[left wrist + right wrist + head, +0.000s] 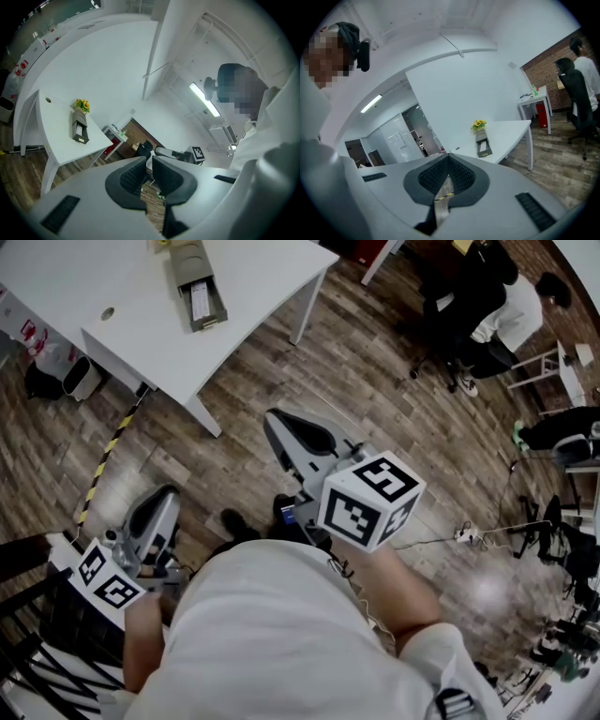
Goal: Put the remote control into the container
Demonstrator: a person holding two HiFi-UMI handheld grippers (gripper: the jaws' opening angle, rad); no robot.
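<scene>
Remote control (200, 301) in container (187, 268) — far from barely-parted left gripper (150, 171), closed right gripper (448, 176).

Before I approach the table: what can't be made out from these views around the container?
1. Head view: the pale strip inside the container on the table is too small to confirm as the remote.
2. Left and right gripper views: the container is far off and tiny, so its contents are too small to read.
3. Head view: the floor near the person's feet is hidden by their torso.
</scene>
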